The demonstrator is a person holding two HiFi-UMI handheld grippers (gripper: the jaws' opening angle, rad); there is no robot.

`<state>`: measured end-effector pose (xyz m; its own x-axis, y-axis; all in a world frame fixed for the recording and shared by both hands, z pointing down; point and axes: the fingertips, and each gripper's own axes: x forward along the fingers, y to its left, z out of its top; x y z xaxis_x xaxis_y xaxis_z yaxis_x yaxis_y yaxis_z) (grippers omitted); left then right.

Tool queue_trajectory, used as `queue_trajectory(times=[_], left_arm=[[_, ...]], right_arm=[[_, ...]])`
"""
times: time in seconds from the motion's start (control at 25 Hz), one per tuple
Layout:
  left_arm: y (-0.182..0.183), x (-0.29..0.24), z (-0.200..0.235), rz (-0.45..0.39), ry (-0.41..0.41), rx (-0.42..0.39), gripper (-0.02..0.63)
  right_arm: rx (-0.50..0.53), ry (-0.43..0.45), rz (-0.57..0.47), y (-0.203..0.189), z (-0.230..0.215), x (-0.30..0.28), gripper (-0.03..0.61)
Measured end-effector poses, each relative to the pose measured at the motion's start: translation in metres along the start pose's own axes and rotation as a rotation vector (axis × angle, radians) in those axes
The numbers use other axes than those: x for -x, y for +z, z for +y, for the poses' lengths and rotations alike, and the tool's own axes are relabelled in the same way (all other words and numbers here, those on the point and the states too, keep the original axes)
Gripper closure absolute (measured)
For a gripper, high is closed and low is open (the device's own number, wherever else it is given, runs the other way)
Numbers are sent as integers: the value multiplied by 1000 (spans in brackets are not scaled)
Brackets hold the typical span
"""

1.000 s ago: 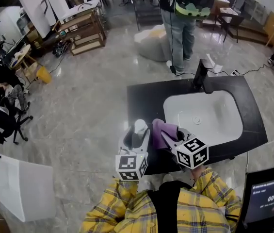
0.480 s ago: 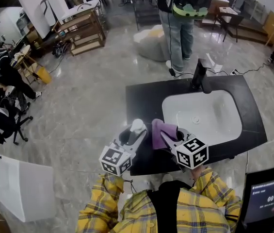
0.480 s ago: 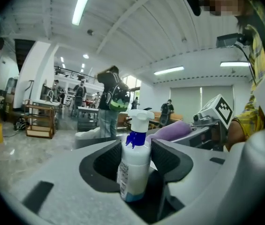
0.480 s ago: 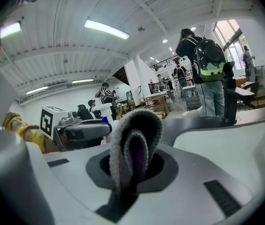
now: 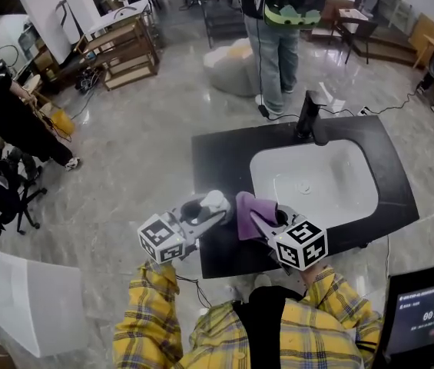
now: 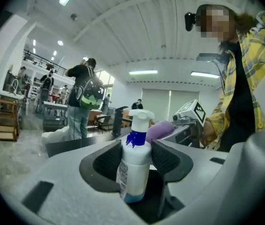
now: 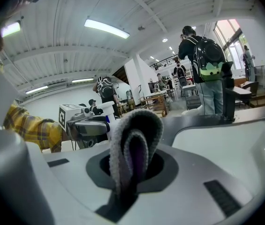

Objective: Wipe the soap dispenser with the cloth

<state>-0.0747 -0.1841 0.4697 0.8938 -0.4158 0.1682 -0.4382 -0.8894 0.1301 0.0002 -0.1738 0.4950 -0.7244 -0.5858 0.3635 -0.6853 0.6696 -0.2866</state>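
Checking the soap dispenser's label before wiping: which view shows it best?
The left gripper view: the soap dispenser is close and centred, label and blue collar plain. The head view shows only its white top; the right gripper view only the pump, small, beside the cloth.

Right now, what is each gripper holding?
Left gripper: jaws just closed in, gripping the soap dispenser.
Right gripper: closed on the cloth.
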Motion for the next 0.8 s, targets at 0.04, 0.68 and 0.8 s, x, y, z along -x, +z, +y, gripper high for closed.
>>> queue_trajectory(times=[0.04, 0.68, 0.8], left_arm=[[1, 1, -1, 8, -22, -7, 423], [3, 4, -1, 40, -238, -43, 423], [2, 4, -1, 52, -285, -50, 423]], right_arm=[[-3, -3, 0, 0, 1, 1, 537], [-86, -38, -6, -8, 3, 22, 537], [-98, -47, -8, -9, 2, 26, 537]])
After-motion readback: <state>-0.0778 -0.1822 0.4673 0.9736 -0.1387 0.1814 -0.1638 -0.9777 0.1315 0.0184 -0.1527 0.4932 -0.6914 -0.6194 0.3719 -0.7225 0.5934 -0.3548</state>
